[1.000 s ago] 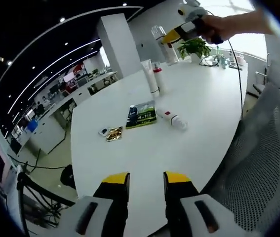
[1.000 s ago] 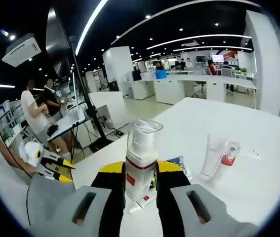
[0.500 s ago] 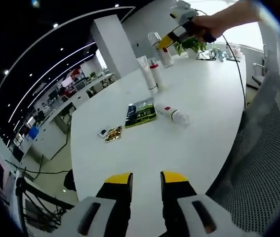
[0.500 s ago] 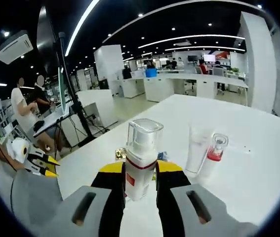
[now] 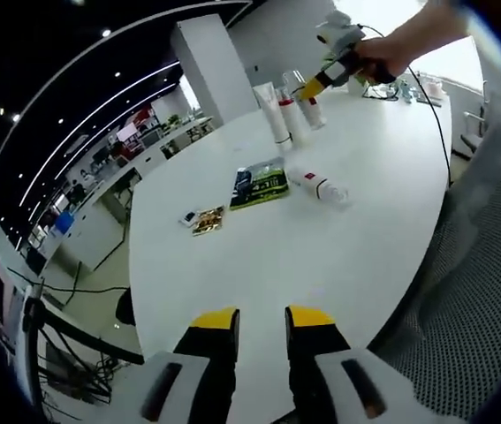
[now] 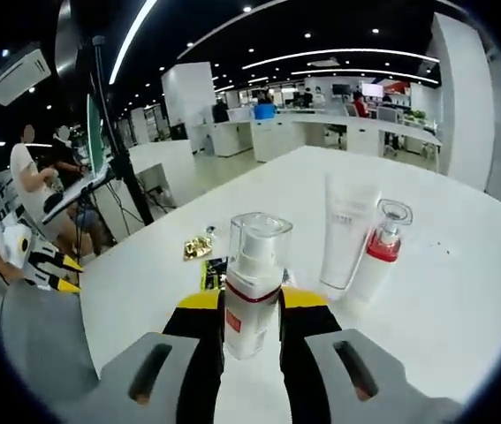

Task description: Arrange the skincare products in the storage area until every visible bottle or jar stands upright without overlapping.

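My right gripper is shut on a white pump bottle with a red band and a clear cap, held upright low over the white table. Just right of it stand a white tube and a red-collared bottle. In the left gripper view the right gripper holds that bottle beside the tube at the far end of the table. Another white bottle lies on its side mid-table. My left gripper is open over the near table edge, with nothing between its fingers.
A green packet, a small gold packet and a small white item lie mid-table. A mesh chair stands at the right. People stand by a stand beyond the table, and a potted plant and cables sit at the far end.
My right gripper has carried the pump bottle closer to the tube and the red-collared bottle. The left gripper has stayed open near the table edge.
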The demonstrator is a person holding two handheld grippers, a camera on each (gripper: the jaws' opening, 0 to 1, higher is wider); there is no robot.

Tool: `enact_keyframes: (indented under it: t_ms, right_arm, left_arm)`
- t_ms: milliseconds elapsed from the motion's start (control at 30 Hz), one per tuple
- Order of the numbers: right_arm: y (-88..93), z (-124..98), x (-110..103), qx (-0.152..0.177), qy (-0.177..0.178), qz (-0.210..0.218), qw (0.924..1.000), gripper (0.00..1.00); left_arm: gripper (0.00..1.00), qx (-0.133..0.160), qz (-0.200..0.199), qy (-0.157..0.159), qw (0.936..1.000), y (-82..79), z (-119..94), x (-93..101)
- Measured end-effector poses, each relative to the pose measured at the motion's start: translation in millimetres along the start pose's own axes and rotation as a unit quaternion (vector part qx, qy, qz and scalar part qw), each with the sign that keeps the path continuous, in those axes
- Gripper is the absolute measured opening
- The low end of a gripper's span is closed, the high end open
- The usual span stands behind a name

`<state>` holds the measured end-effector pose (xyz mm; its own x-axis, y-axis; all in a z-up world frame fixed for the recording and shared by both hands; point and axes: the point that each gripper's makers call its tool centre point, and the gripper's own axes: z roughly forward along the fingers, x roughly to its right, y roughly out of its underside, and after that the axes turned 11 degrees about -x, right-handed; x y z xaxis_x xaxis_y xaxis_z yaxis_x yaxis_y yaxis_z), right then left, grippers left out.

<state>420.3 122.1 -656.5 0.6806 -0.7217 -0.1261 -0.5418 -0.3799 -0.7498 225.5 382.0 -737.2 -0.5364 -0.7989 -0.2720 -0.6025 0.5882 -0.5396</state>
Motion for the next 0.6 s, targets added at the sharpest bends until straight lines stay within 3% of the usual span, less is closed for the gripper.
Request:
enact_keyframes:
  t_ms: [333, 600]
  right_arm:
    - [4.2, 27, 17, 0.001, 0.026, -0.034, 0.9991, 0.21]
    - [4.2, 35, 33, 0.023, 0.035, -0.037, 0.9984, 0.21]
  left_arm:
    - [0.21, -0.009, -0.008, 0.009, 0.9999, 6.6, 4, 1.9]
    - [0.21, -0.016, -0.012, 0.012, 0.9997, 10.9, 6, 2.5]
